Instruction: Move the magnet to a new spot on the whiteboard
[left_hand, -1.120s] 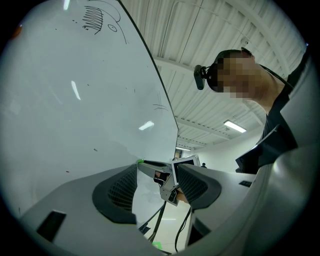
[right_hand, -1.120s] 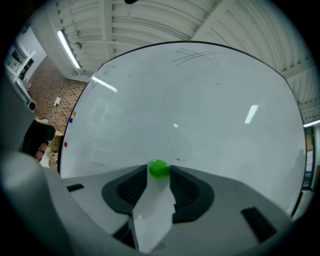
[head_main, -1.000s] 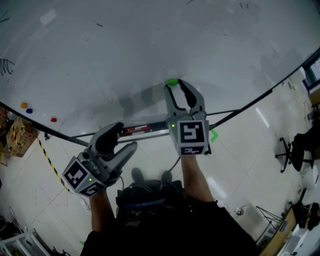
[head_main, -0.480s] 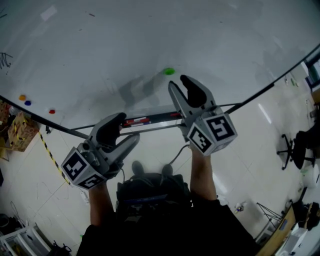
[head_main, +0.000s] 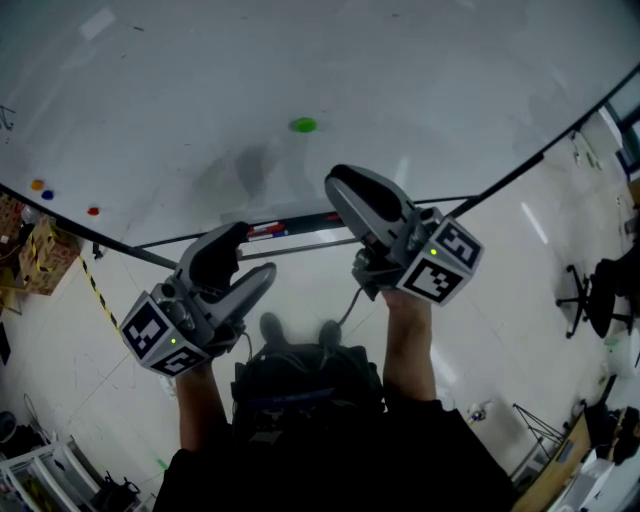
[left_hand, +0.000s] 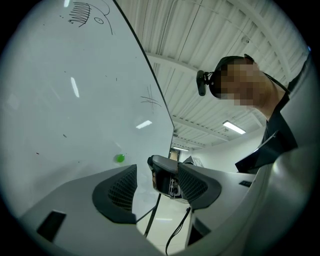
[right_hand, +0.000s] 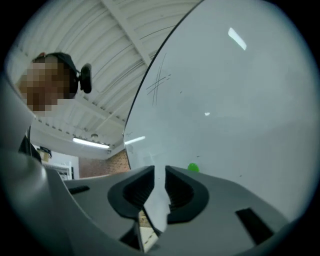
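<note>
The small green magnet (head_main: 303, 125) sticks alone on the whiteboard (head_main: 180, 90), touched by nothing. My right gripper (head_main: 338, 190) hangs below and to the right of it, off the board and rolled onto its side. Its jaws have just been closing and stand open by only a narrow gap, with nothing between them. In the right gripper view the magnet (right_hand: 193, 168) shows just past the right gripper (right_hand: 160, 172). My left gripper (head_main: 250, 255) is lower left, open and empty. From the left gripper (left_hand: 157, 172) the magnet (left_hand: 120, 158) lies to the left.
Orange (head_main: 37, 184), blue (head_main: 47, 193) and red (head_main: 93, 211) magnets sit at the board's left edge. A marker tray (head_main: 300, 240) runs under the board with a red-and-white item (head_main: 265, 229) on it. An office chair (head_main: 580, 300) stands on the floor at right.
The right gripper let go of the green magnet, drew back from the board, rolled sideways and narrowed its jaws. The left gripper shifted slightly. The magnet stays on the board.
</note>
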